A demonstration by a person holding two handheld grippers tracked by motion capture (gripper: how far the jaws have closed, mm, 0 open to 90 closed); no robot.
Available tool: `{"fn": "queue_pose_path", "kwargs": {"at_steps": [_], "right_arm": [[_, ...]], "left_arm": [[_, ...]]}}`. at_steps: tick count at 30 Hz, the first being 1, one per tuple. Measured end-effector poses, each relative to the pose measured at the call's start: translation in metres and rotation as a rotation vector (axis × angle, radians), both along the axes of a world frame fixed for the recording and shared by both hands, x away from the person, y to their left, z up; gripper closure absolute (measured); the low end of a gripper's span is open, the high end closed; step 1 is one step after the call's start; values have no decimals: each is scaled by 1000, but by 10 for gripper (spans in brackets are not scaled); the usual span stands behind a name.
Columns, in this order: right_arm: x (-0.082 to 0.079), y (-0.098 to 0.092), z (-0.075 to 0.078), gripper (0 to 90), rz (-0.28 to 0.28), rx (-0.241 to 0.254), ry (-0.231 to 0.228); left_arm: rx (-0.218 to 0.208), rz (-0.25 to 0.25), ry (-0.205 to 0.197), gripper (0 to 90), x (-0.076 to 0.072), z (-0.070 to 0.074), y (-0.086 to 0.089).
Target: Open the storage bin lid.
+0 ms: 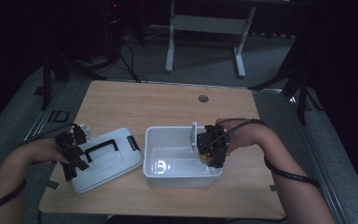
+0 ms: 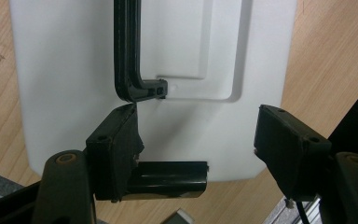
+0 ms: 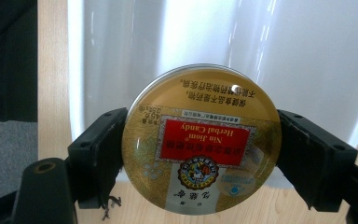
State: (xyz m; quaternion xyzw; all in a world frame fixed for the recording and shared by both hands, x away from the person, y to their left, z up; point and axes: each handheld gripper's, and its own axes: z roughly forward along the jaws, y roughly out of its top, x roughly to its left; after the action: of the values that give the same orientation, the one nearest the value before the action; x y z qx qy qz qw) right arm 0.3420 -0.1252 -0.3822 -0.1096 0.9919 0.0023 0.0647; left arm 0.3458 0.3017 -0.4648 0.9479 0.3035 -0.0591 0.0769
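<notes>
A white bin (image 1: 182, 179) stands open in the middle of the wooden table (image 1: 135, 105). Its white lid (image 1: 114, 163) with a black handle (image 1: 101, 149) lies flat to the left of it. My right gripper (image 1: 210, 156) hangs over the bin's right end, shut on a round gold candy tin (image 3: 203, 140) with a red label, above the bin's white wall (image 3: 307, 56). My left gripper (image 2: 198, 144) hovers over the near end of the lid (image 2: 60, 70), open; its left pad (image 2: 114, 147) sits just below the handle's (image 2: 127, 56) end. A black latch (image 2: 168, 179) shows at the lid's edge.
A round cable hole (image 1: 203, 99) sits near the table's far edge. A white desk frame (image 1: 205, 25) stands on the floor behind. Dark stands flank the table on both sides. Cables trail from both grippers along the person's forearms.
</notes>
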Motion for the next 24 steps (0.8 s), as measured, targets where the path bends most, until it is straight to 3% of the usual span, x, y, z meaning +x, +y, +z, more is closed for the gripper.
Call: {"fn": "queue_pose_path", "kwargs": {"at_steps": [8,24], "right_arm": [[3,7,-11,204,12,-7,6],[16,13,-60,204,-32,-37,53]], "left_arm": [[3,-1,1,303,0,0,0],[18,-8,-9,303,1,-1,-1]]}}
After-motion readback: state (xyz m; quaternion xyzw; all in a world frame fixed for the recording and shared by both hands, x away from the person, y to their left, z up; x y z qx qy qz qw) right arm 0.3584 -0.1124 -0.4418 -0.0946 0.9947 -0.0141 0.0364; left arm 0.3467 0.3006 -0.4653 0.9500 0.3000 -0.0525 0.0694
